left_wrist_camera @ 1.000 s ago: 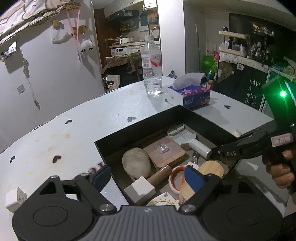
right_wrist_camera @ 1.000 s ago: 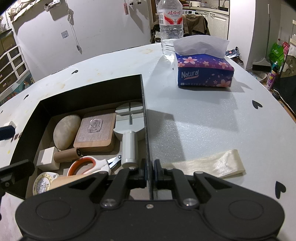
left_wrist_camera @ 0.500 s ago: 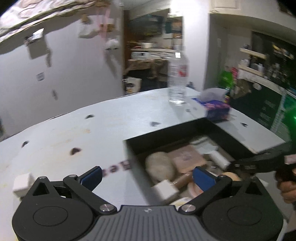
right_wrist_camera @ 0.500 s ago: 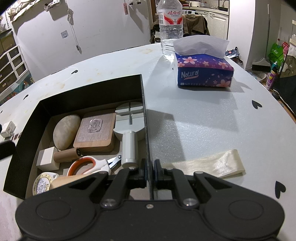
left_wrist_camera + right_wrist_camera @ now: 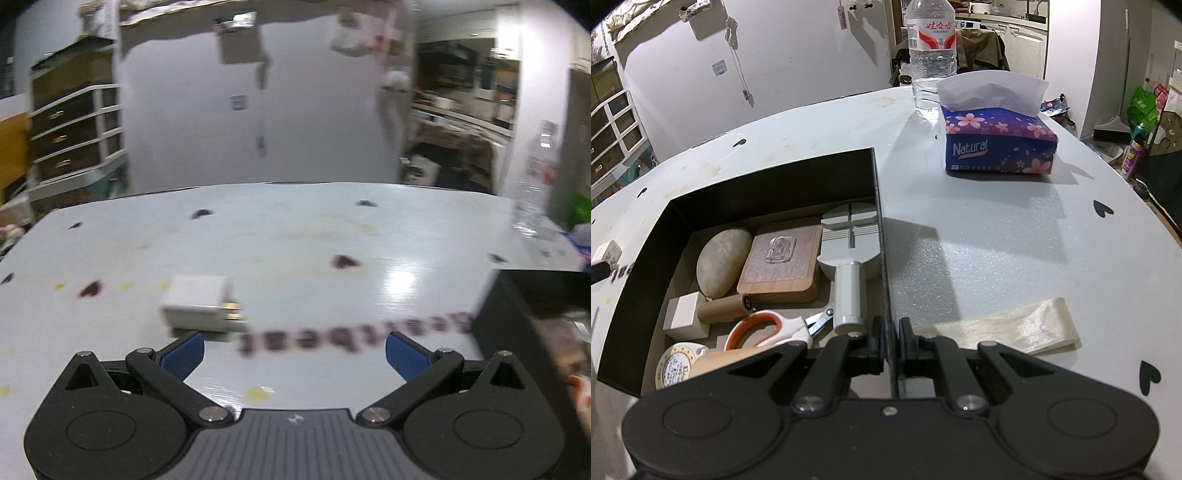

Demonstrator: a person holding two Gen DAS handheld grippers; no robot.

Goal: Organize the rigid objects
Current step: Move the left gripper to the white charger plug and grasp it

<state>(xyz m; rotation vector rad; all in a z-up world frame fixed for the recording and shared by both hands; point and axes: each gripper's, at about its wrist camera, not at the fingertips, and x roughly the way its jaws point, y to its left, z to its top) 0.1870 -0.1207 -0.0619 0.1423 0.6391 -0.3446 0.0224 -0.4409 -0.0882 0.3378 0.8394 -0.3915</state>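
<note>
A black box (image 5: 775, 173) on the white table holds a stone (image 5: 722, 260), a wooden coaster (image 5: 781, 264), a grey tool (image 5: 849, 254), scissors (image 5: 768, 328), a white cube (image 5: 683, 315), a wooden cylinder (image 5: 724, 308) and tape (image 5: 677, 365). My right gripper (image 5: 891, 338) is shut on the box's right wall (image 5: 882, 258). My left gripper (image 5: 293, 350) stands wide open over the table, nothing between its blue pads. A white plug adapter (image 5: 197, 302) lies just beyond its left pad (image 5: 184, 354); the same plug adapter (image 5: 607, 251) shows left of the box in the right wrist view.
A tissue box (image 5: 997, 144) and a water bottle (image 5: 932, 48) stand at the table's far side. A pale strip (image 5: 1004, 326) lies right of the box. The black box's corner (image 5: 517, 325) sits at the right in the blurred left wrist view.
My left gripper has swung left, away from the box, and opened wider; the white adapter now lies just ahead of it. The right gripper has not moved.
</note>
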